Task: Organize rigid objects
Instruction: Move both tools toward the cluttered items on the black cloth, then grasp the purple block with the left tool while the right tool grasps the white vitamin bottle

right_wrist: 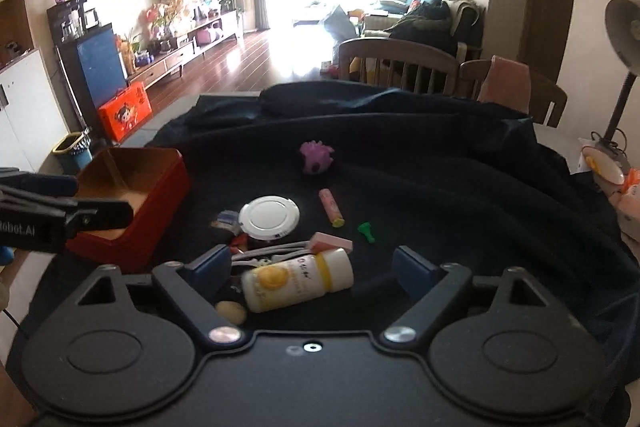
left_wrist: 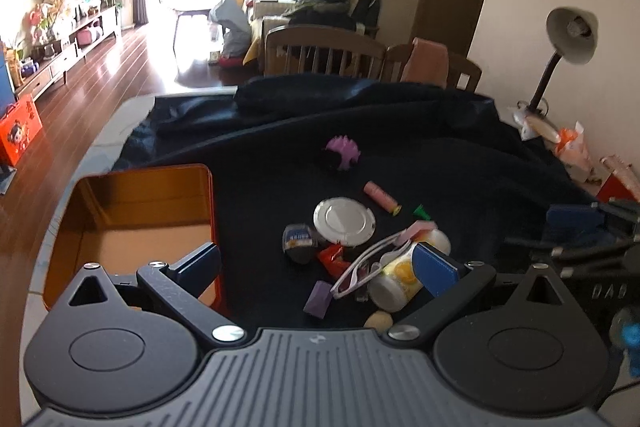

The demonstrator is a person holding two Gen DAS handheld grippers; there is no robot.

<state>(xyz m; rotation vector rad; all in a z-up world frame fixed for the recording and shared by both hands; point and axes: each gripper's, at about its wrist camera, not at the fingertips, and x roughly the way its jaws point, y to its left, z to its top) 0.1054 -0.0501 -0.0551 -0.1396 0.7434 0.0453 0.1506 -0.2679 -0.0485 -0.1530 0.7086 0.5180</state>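
Lettering "DAB" marks the right gripper [left_wrist: 592, 227]; bottle [right_wrist: 298, 281] label unreadable.

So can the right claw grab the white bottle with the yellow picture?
Probably yes. The right claw is open, and the white bottle lies on its side just ahead between the fingers. The white glasses lie close behind it, so they might get bumped.

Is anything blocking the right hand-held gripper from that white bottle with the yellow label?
Nothing visible does. The right hand-held gripper is open, and the white bottle lies on its side on the dark cloth just ahead of the fingers. White sunglasses and a pink block lie close behind the bottle, not in front.
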